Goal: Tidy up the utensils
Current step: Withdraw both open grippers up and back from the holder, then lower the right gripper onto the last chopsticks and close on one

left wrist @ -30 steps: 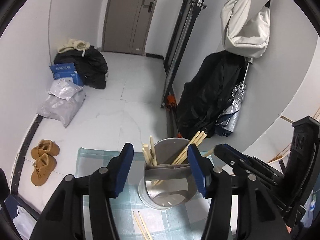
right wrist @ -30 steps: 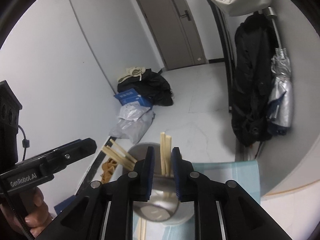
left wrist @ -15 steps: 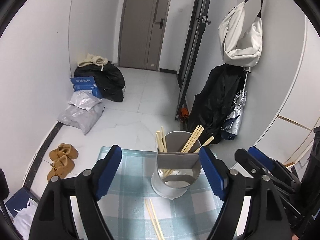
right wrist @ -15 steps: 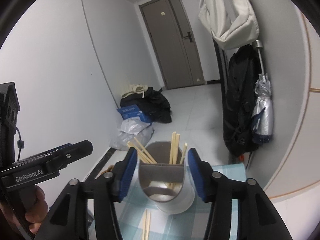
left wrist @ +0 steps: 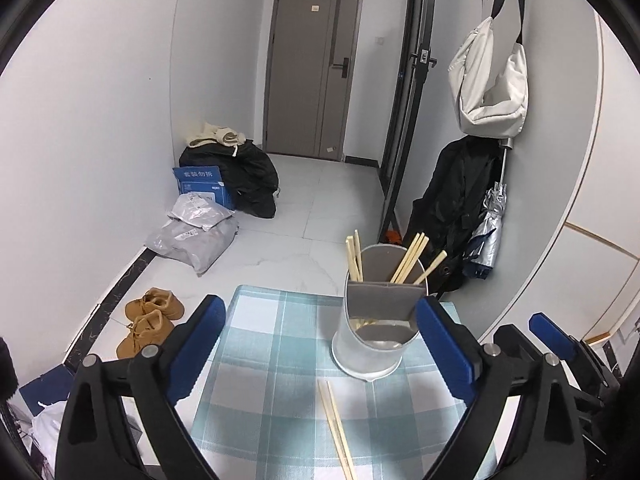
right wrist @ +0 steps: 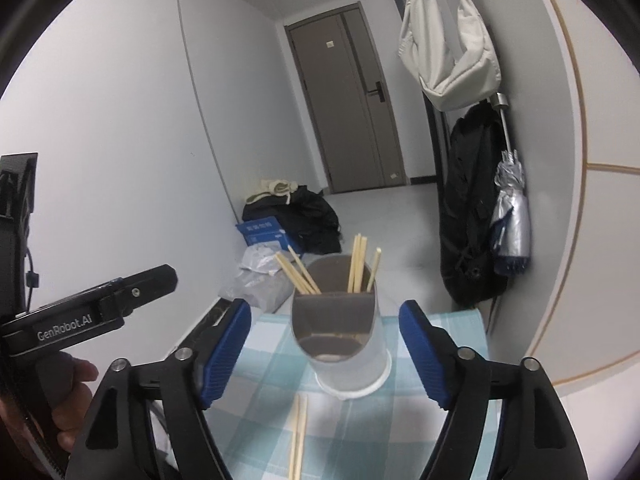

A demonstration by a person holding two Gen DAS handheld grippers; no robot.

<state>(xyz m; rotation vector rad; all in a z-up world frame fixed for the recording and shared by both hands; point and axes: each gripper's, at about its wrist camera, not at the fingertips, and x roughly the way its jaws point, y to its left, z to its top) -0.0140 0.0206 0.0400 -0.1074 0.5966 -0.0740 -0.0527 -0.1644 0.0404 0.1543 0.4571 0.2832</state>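
A metal utensil holder (left wrist: 376, 320) stands upright on the blue checked tablecloth (left wrist: 280, 380); it also shows in the right wrist view (right wrist: 340, 332). Several wooden chopsticks (left wrist: 408, 258) stick out of it, in two groups (right wrist: 356, 264). A loose pair of chopsticks (left wrist: 336, 424) lies on the cloth in front of the holder, seen also in the right wrist view (right wrist: 298, 436). My left gripper (left wrist: 320, 344) is open and empty, held back from the holder. My right gripper (right wrist: 324, 344) is open and empty too, behind the holder.
The table's far edge (left wrist: 288, 290) drops to a tiled floor with brown shoes (left wrist: 148, 320), grey bags (left wrist: 196, 236) and a blue box (left wrist: 204, 184). A black coat (left wrist: 452, 216) and a folded umbrella (left wrist: 486, 236) hang on the right wall.
My right gripper let go of two chopsticks into the holder and opened wide. Both grippers drew back from the holder, and the left one opened further.
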